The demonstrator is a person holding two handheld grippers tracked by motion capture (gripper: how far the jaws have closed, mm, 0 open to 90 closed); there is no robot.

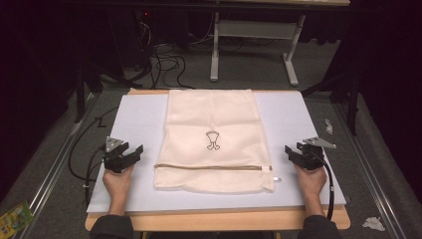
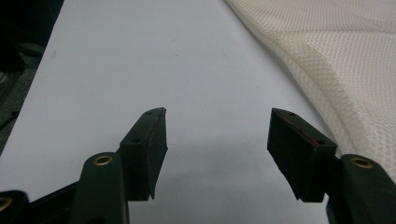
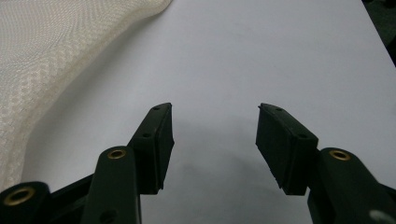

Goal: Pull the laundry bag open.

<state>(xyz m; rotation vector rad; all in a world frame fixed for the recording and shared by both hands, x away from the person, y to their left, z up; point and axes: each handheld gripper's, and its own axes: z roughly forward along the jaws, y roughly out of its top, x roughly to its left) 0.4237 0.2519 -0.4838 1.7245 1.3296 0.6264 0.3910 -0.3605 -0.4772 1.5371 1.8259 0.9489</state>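
Observation:
A cream mesh laundry bag lies flat in the middle of the white board, with a small black emblem at its centre and a zipper running across near its front edge. My left gripper rests on the board to the left of the bag, jaws open with nothing between them. In the left gripper view the bag's edge runs along the right, beside the open gripper. My right gripper stands open on the board right of the bag; the right gripper view shows the mesh at the left of its empty jaws.
The board sits on a wooden table. Cables trail from both grippers. On the floor around lie rails, crumpled paper at right and a green packet at left. A grey table frame stands behind.

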